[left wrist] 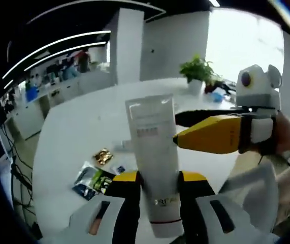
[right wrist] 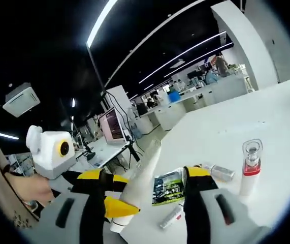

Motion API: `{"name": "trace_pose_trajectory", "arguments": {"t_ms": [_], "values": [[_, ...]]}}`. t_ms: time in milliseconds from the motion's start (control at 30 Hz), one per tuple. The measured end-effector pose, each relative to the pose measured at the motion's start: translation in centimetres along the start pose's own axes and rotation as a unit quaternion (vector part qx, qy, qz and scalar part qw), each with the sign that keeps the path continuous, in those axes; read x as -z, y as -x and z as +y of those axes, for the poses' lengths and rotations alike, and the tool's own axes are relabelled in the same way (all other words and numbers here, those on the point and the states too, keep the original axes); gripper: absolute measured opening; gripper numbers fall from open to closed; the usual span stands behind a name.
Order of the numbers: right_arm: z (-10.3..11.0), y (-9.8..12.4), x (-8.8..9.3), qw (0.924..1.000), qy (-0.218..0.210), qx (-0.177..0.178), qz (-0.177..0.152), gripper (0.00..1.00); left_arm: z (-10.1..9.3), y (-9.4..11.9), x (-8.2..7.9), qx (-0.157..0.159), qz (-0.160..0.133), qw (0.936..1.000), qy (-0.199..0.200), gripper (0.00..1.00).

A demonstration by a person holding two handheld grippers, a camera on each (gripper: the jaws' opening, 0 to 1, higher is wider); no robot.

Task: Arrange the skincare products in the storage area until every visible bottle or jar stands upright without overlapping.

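Note:
A white squeeze tube (left wrist: 154, 152) stands upright in my left gripper (left wrist: 160, 180), whose yellow-tipped jaws are shut on its lower half. My right gripper (left wrist: 176, 128) comes in from the right, held by a hand, its fingertips right beside the tube's right edge. In the right gripper view the tube (right wrist: 140, 178) slants between my right gripper's (right wrist: 147, 175) wide-apart jaws, which stand open; the left gripper (right wrist: 120, 195) holds the tube from the left. A clear bottle with a red band (right wrist: 250, 168) stands upright on the white table (right wrist: 266, 112).
A green-black sachet (right wrist: 167, 187), a small silver tube (right wrist: 218, 172) and another small tube (right wrist: 171, 218) lie on the table. A gold sachet (left wrist: 103, 155) and the dark sachet (left wrist: 91, 180) lie to the left. A potted plant (left wrist: 198, 71) stands at the far edge.

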State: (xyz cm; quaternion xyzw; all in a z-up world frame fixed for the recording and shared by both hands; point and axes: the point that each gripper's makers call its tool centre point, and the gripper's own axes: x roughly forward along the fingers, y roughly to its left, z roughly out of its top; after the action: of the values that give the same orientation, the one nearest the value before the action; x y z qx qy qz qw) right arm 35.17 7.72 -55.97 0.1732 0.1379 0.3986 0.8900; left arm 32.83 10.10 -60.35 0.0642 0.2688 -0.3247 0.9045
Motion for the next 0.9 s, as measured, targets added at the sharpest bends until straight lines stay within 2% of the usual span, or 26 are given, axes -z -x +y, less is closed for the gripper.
{"name": "trace_pose_trajectory", "arguments": {"t_ms": [100, 200, 267, 400, 667, 800, 900], "values": [[0.3, -0.1, -0.2, 1.0000, -0.003, -0.002, -0.004, 0.54, -0.3, 0.0, -0.4, -0.003, -0.007, 0.9998, -0.016, 0.26], [0.5, -0.2, -0.7, 0.9992, -0.037, -0.010, -0.014, 0.51, -0.7, 0.0, -0.6, -0.002, -0.009, 0.9995, -0.031, 0.26], [0.3, -0.2, -1.0, 0.9989, -0.043, -0.010, -0.017, 0.47, -0.9, 0.1, -0.7, -0.002, -0.011, 0.9992, -0.039, 0.26], [0.0, -0.2, -1.3, 0.9986, -0.048, -0.010, -0.019, 0.36, -1.5, 0.2, -1.1, 0.005, -0.025, 0.9986, -0.046, 0.26], [0.0, -0.1, -1.5, 0.9977, -0.062, -0.005, -0.026, 0.15, -1.7, 0.3, -1.2, 0.004, -0.024, 0.9985, -0.049, 0.26], [0.1, 0.0, -1.9, 0.9948, -0.095, -0.008, -0.038, 0.12, -2.0, 0.4, -1.3, 0.011, -0.026, 0.9987, -0.042, 0.27], [0.3, 0.3, -2.1, 0.9962, -0.081, -0.011, -0.031, 0.11, -2.4, 0.5, -1.4, 0.031, -0.032, 0.9980, -0.045, 0.29]]}}
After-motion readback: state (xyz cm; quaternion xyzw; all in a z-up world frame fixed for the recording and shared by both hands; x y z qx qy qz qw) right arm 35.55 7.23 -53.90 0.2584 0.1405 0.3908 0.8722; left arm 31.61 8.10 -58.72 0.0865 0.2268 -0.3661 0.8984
